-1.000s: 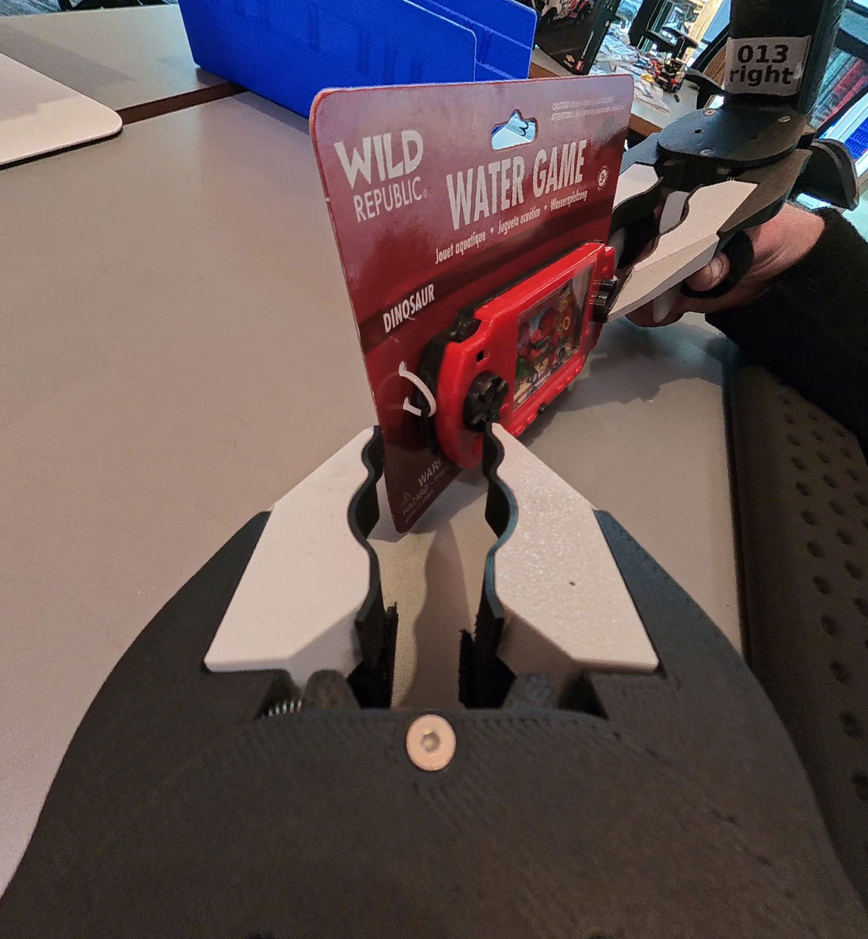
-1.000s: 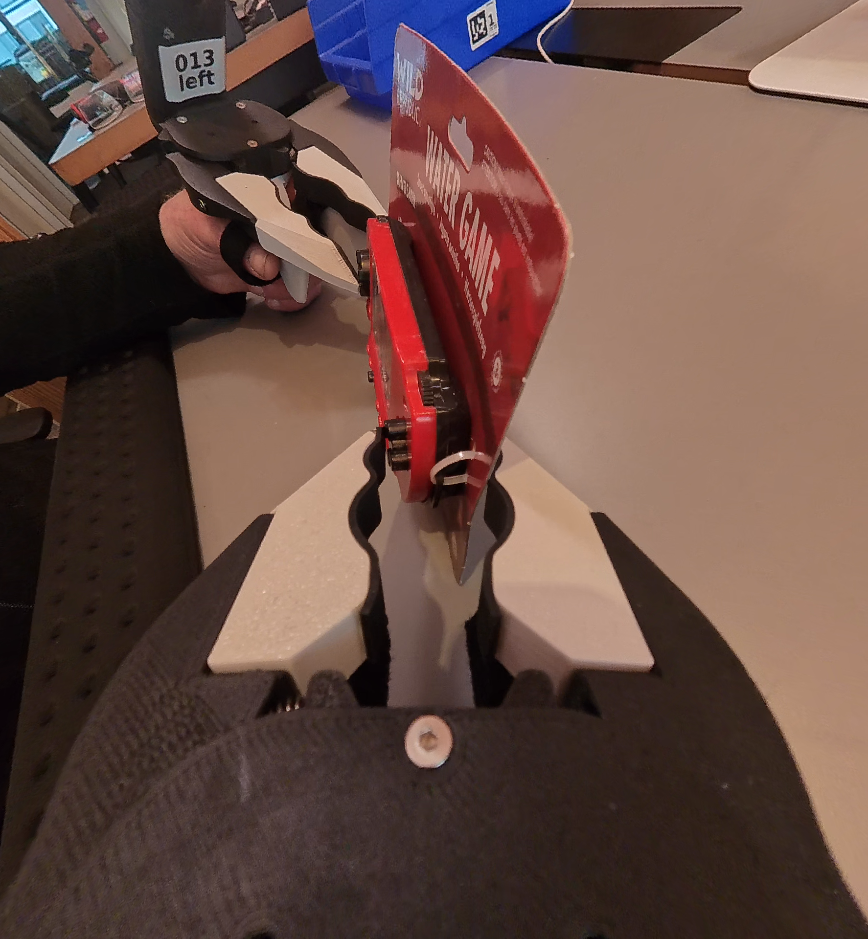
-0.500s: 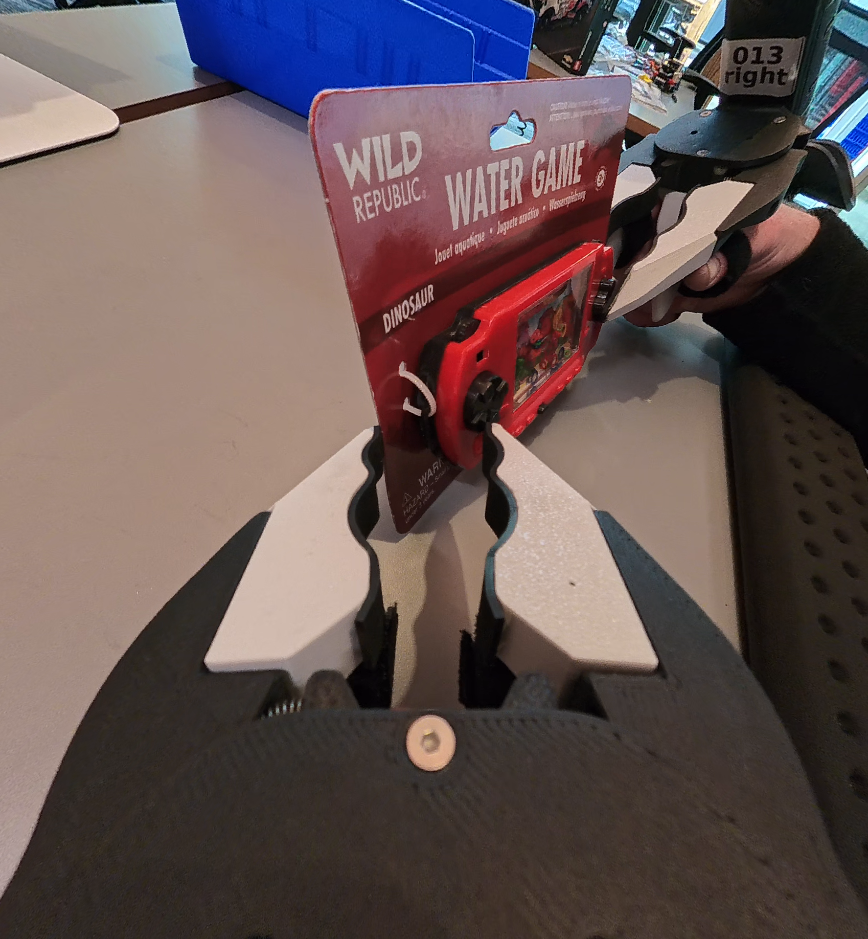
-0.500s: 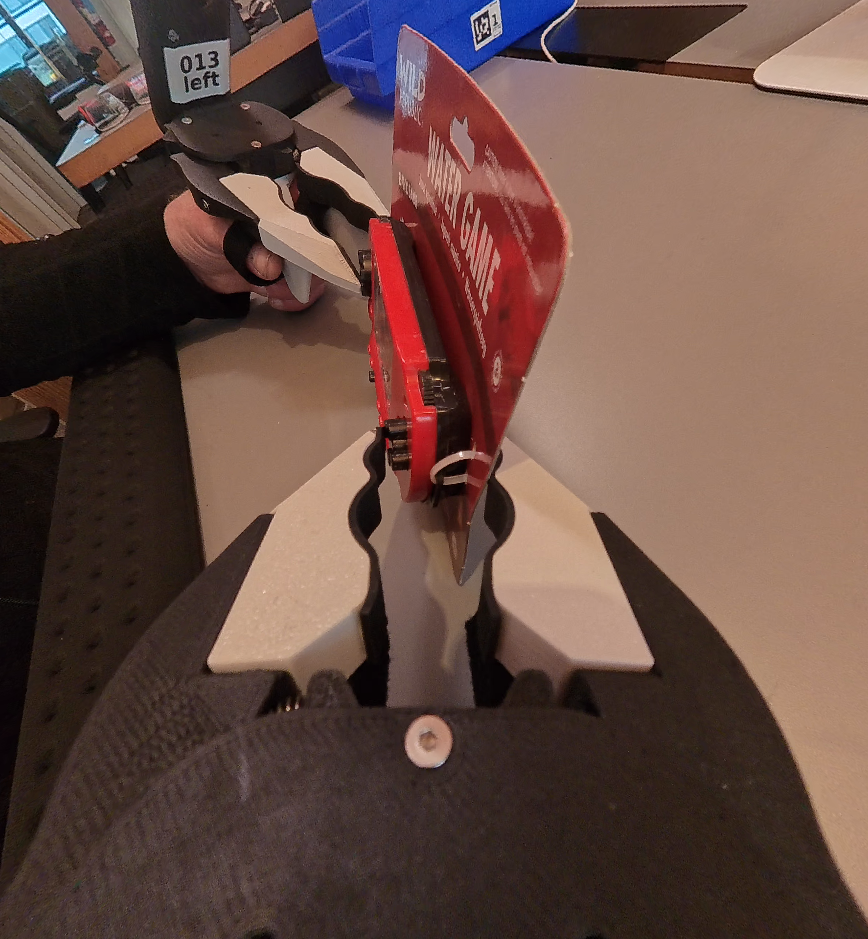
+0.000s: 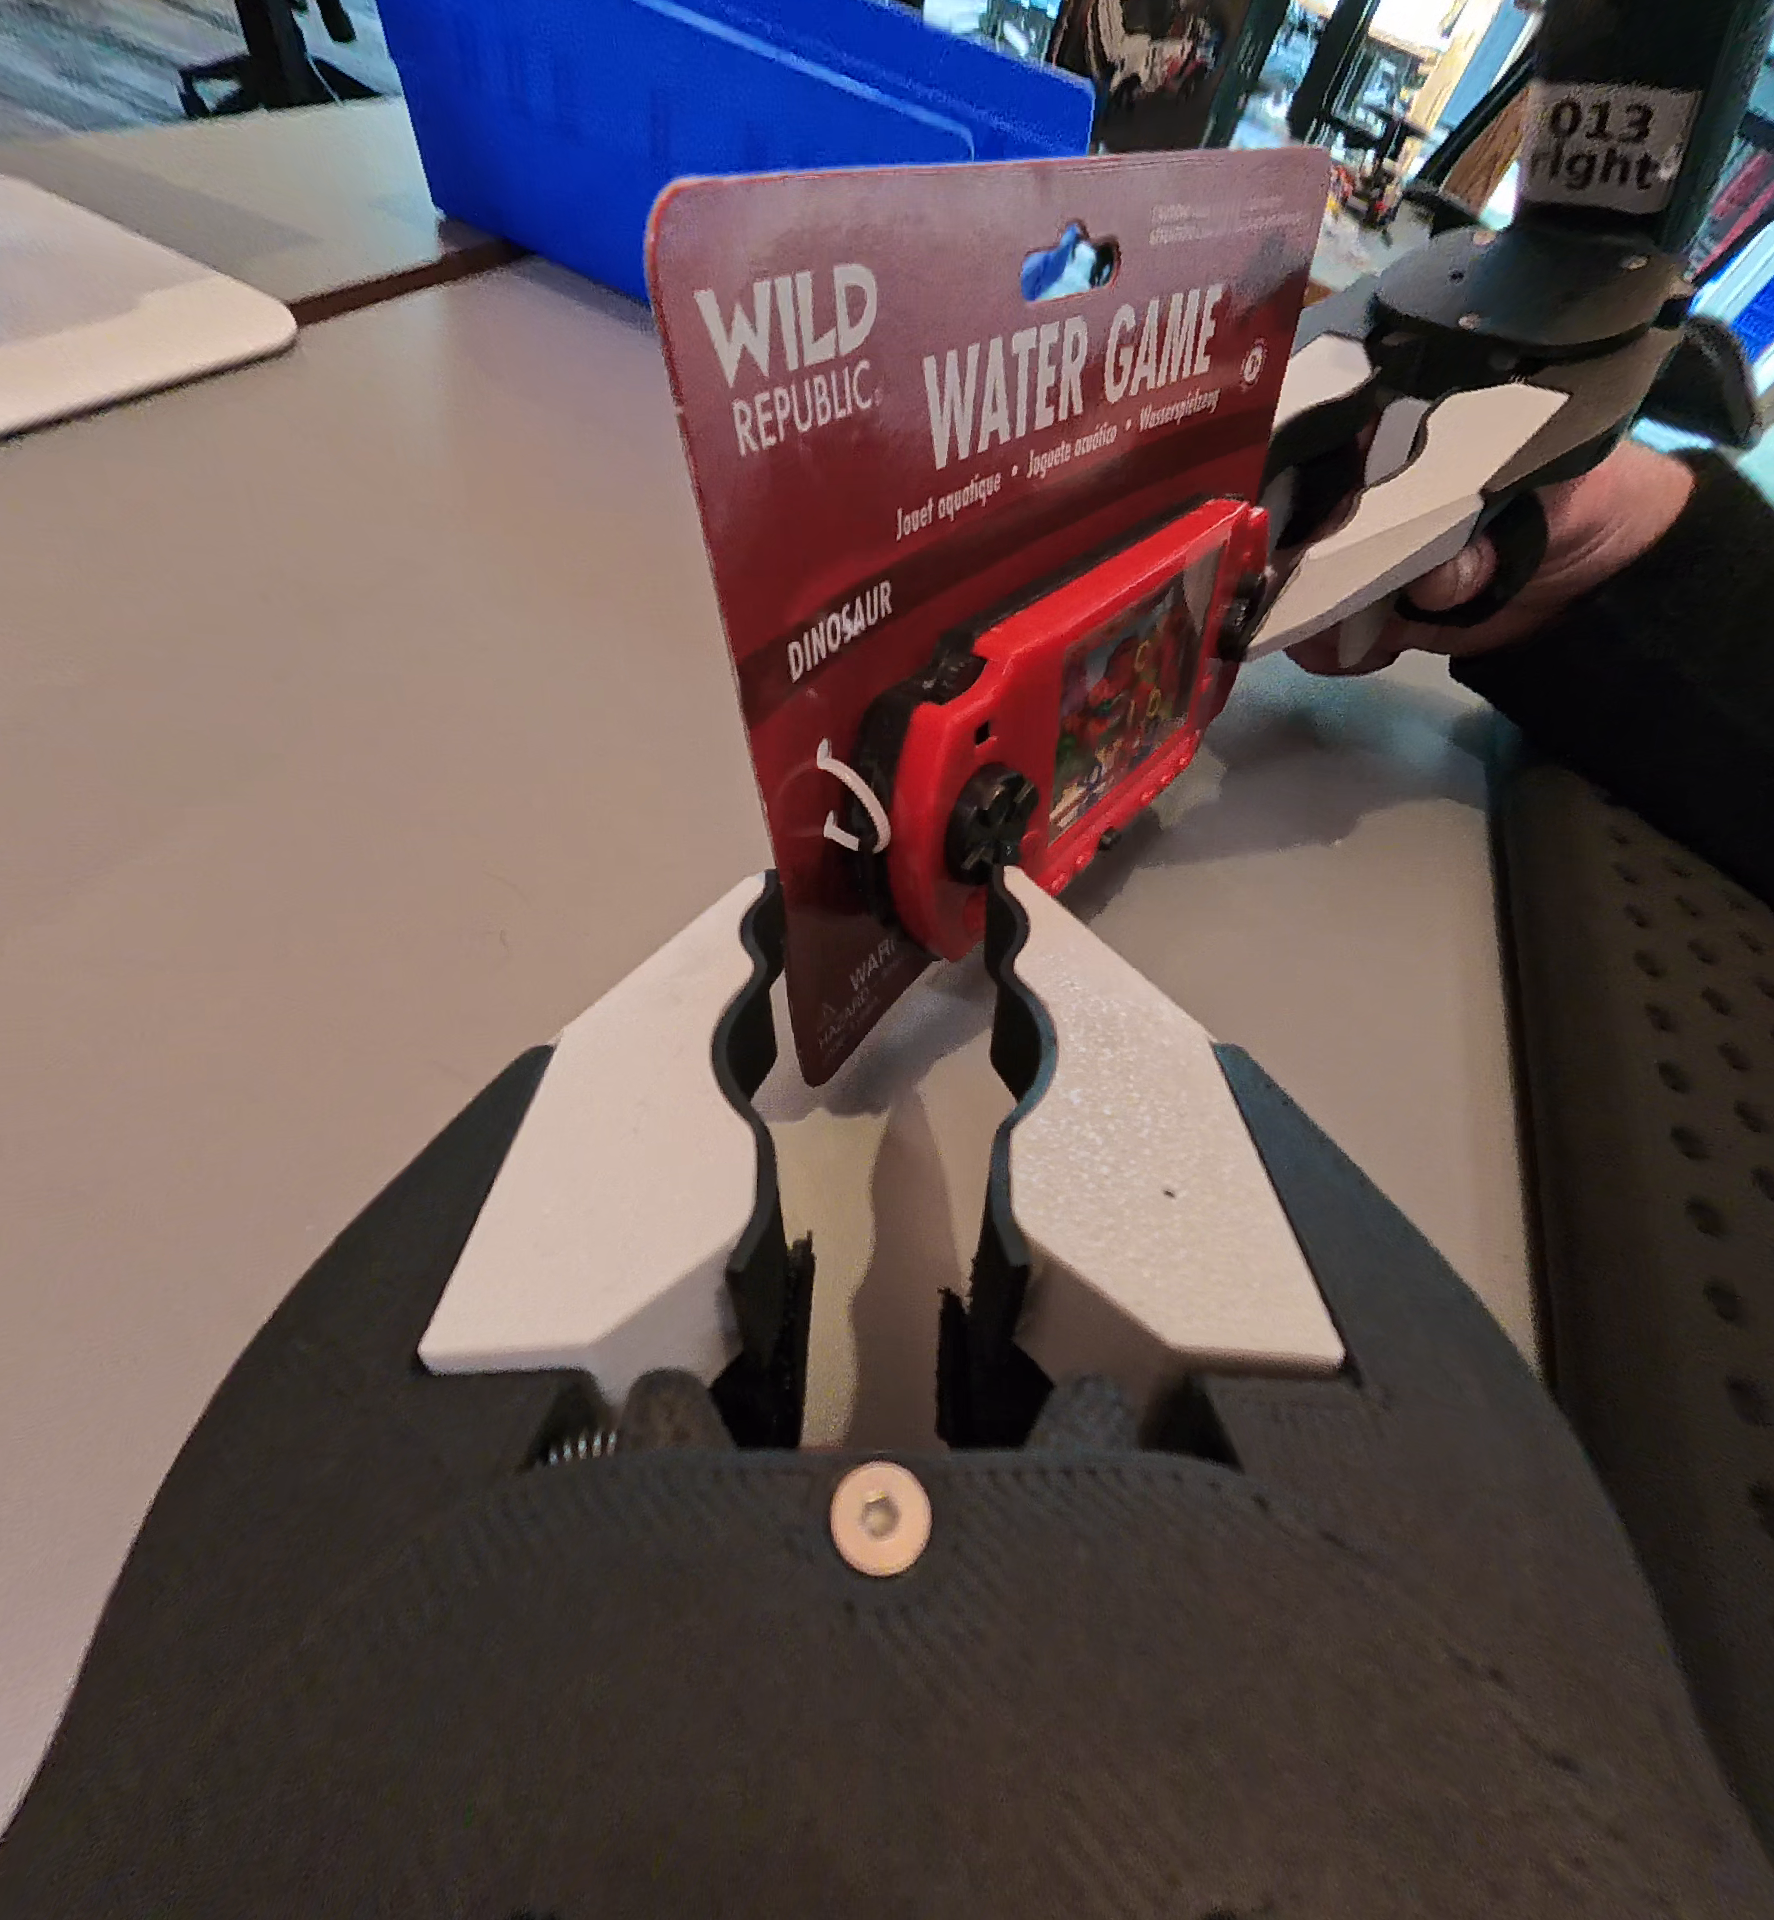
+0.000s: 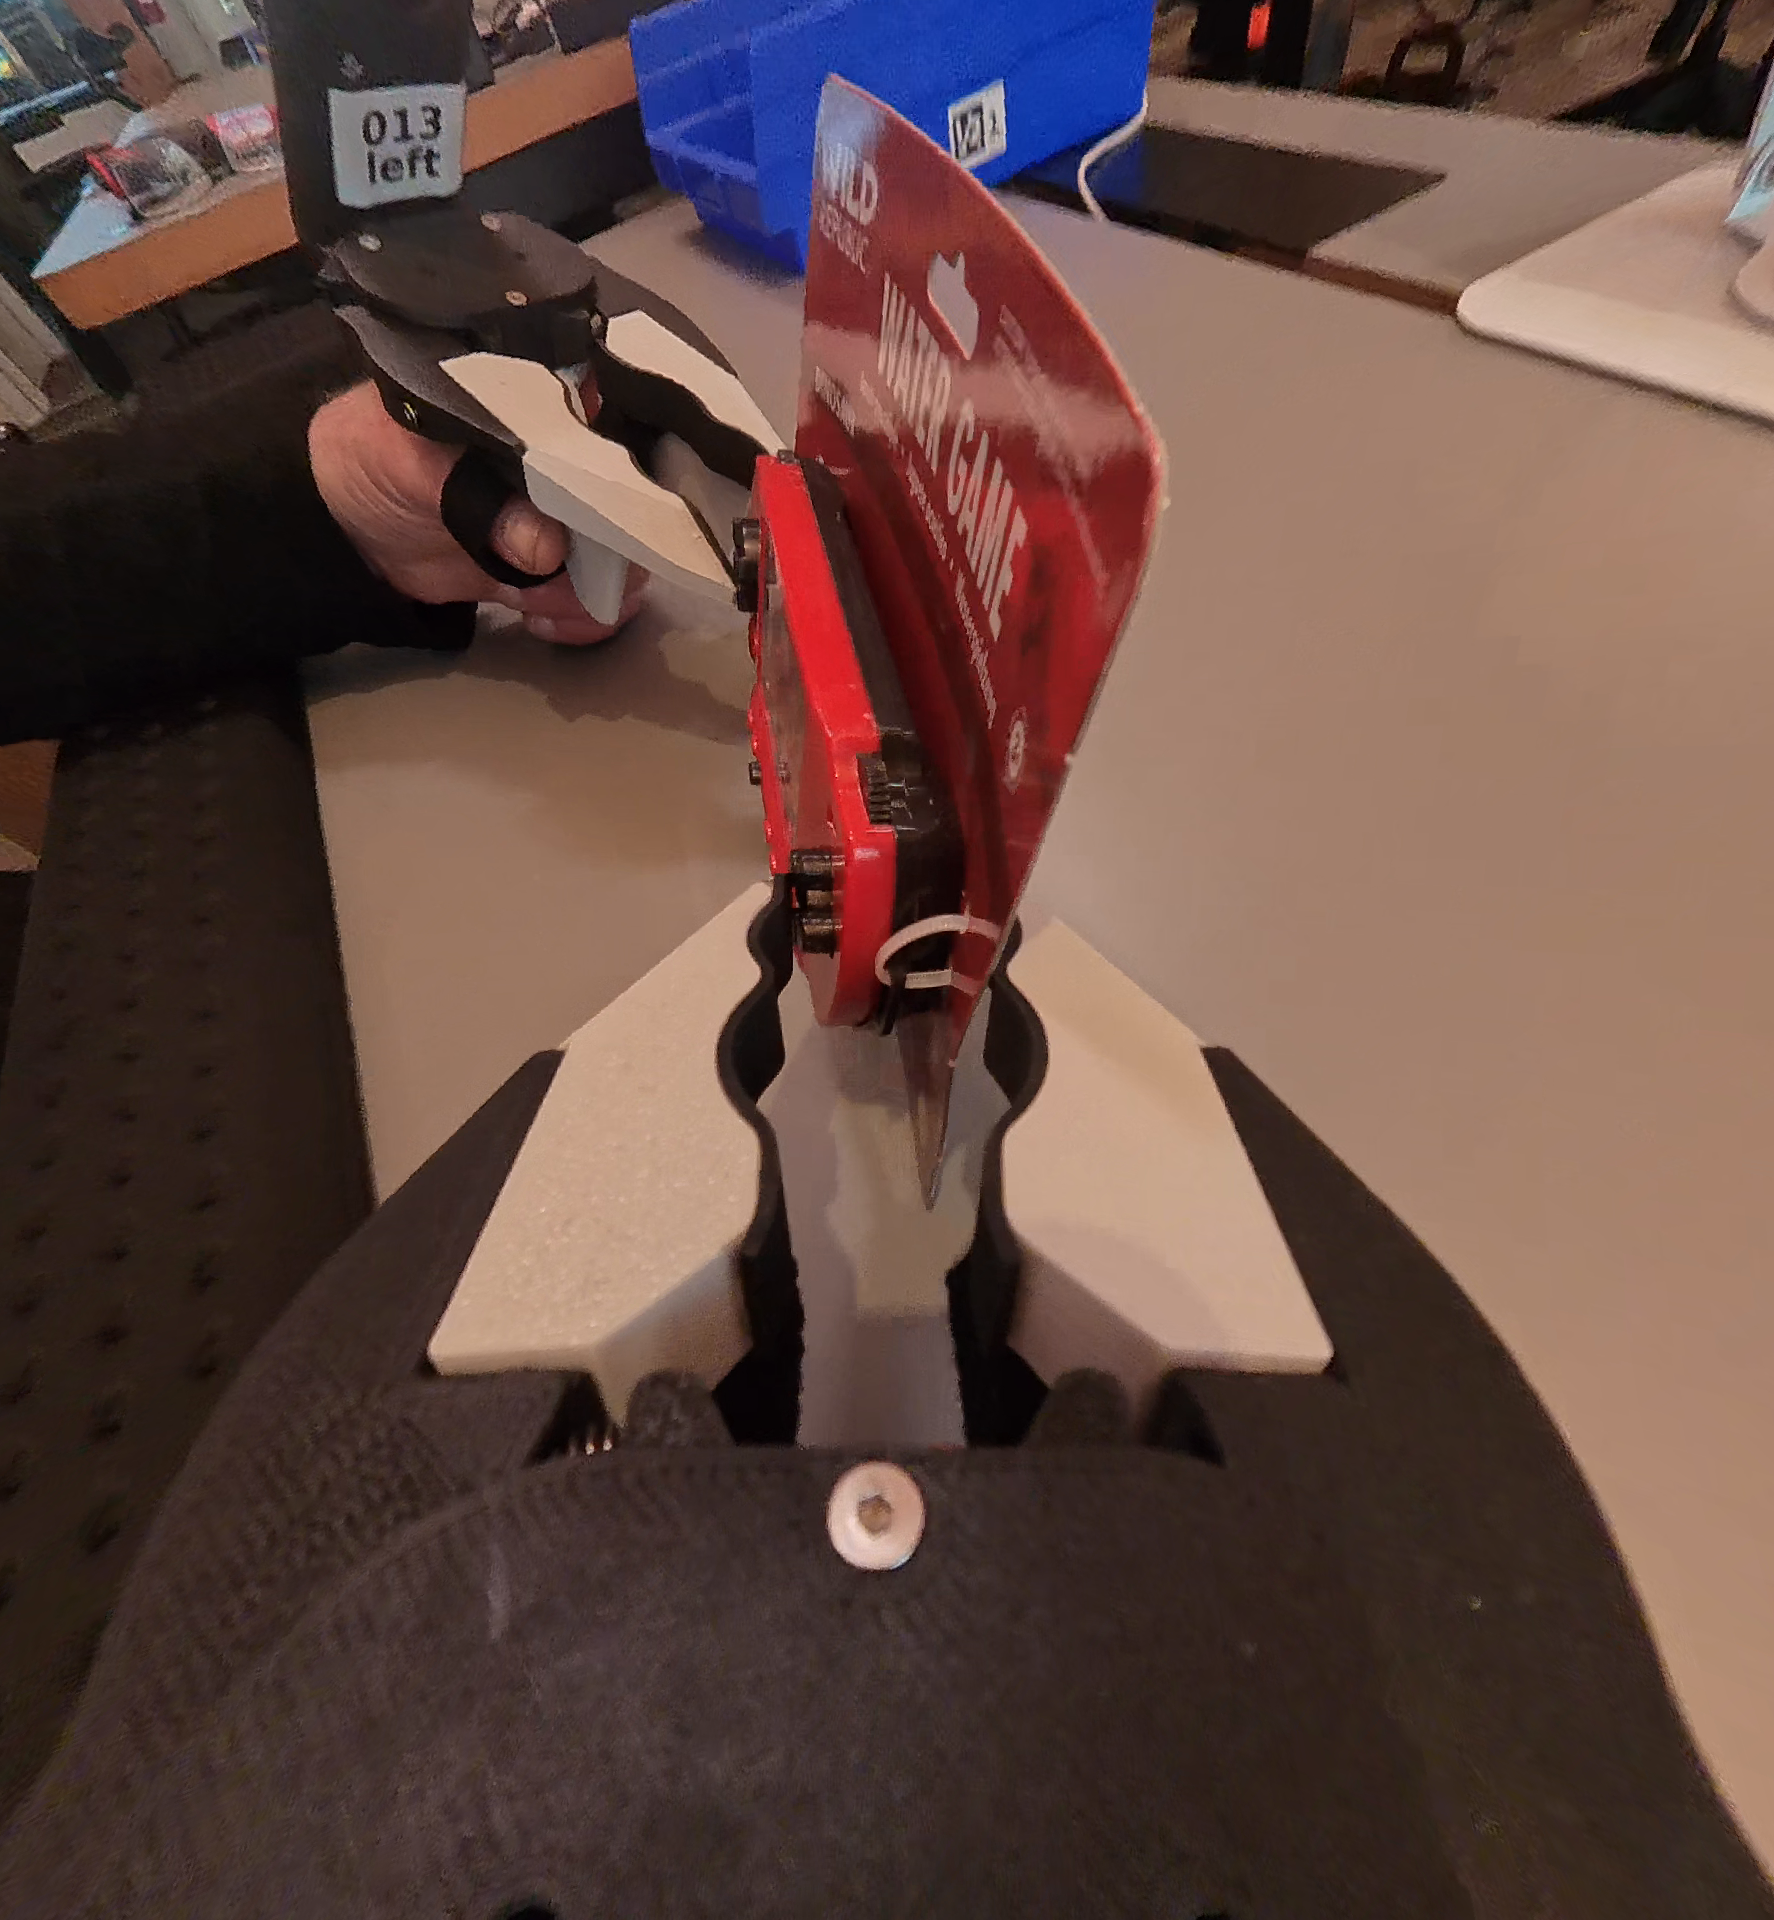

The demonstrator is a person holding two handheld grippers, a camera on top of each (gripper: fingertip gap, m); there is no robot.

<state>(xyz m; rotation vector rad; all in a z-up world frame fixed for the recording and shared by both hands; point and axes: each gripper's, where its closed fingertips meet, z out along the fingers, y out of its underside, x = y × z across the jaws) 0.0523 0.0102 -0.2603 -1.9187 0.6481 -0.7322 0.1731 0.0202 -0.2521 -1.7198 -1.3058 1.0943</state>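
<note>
Both grippers, left [image 5: 888, 904] and right [image 6: 888, 935], clench opposite ends of the light, bendy carded toy game [image 5: 1059, 717], gripping its stiffer red console.

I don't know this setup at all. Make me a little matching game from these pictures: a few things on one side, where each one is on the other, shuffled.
Things:
1. left tool
2. right tool
3. blue bin
4. white zip tie

Places:
A. at the back of the grey table, behind the card
B. gripping the toy's end with the round black knob
C. looped around the red toy game, binding it to the dark red card
D. gripping the toy's end with the small side buttons

Pairs: 1-B, 2-D, 3-A, 4-C
</note>
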